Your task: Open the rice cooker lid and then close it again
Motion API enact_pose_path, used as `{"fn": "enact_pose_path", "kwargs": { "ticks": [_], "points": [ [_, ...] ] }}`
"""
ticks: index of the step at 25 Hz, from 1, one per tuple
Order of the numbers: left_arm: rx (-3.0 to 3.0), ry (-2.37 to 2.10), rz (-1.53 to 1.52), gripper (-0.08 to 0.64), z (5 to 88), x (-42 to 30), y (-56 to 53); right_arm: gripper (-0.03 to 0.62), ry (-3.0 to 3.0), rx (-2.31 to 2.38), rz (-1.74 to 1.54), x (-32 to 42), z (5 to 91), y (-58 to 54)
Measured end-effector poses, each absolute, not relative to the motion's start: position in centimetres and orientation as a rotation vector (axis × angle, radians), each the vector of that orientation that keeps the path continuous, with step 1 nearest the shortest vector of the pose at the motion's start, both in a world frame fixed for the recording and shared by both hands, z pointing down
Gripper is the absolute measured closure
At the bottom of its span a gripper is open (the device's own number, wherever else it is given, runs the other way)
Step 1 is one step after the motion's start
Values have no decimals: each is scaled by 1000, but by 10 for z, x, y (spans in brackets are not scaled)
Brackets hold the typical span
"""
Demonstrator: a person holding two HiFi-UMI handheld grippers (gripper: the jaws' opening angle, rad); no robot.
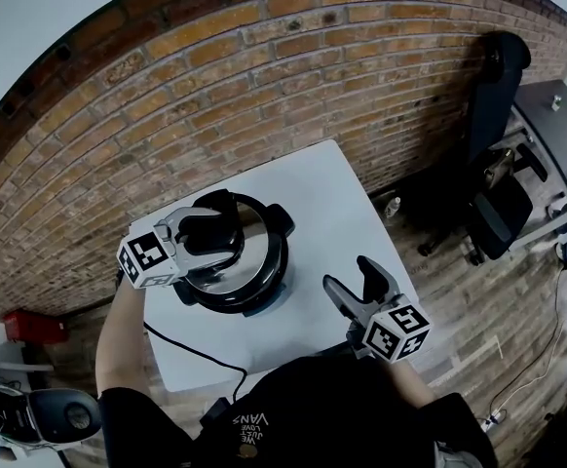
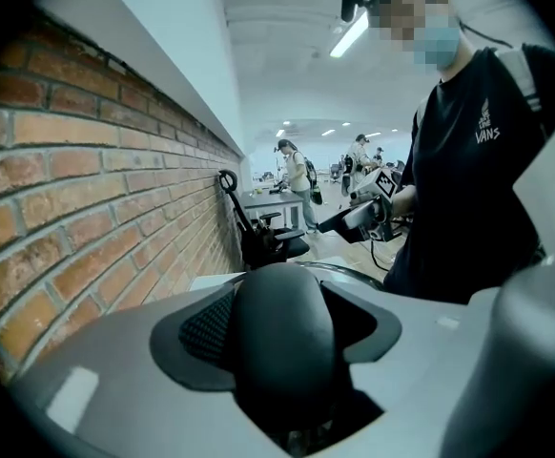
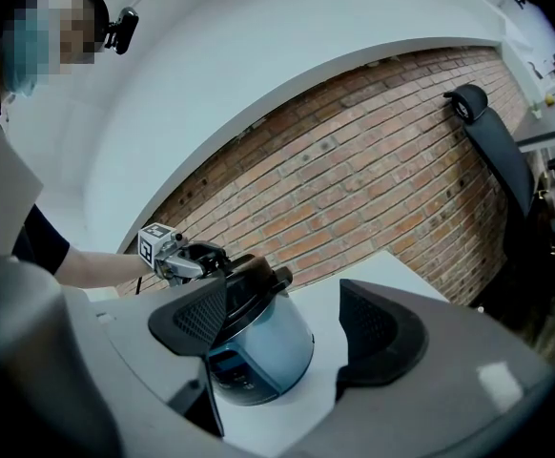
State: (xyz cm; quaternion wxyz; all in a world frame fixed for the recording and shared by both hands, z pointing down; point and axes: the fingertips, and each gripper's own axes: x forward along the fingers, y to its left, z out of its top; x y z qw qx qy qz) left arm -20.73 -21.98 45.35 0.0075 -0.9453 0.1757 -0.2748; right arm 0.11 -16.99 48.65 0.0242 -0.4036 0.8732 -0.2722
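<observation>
The rice cooker (image 1: 256, 283) stands on the near-left part of a white table (image 1: 334, 188), its pale blue body and control panel facing the right gripper view (image 3: 258, 346). Its dark lid (image 1: 267, 224) lies over the pot; whether it is fully seated I cannot tell. The left gripper (image 1: 208, 234) reaches in over the top from the left, and the left gripper view shows its jaws closed around the rounded black lid handle (image 2: 279, 337), which fills the gap between them. The right gripper (image 1: 352, 276) is held over the table's near-right part, apart from the cooker, with its jaws spread wide and only the cooker and bare tabletop showing between them in its own view. A black power cord (image 1: 198, 355) runs from the cooker across the table toward its near edge. Behind the table is a brick wall (image 1: 167, 96), and to the right, well apart from the table, a black office chair (image 1: 498, 208) stands on the wood floor (image 1: 459, 310) beside a grey desk (image 1: 548, 139).
</observation>
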Motion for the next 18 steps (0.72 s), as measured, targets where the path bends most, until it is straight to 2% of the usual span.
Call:
{"fn": "enact_pose_path", "kwargs": {
  "ticks": [18],
  "points": [
    [-2885, 343, -887, 284, 463, -195, -202, 230, 2711, -1256, -863, -2, 491, -171]
  ]
}}
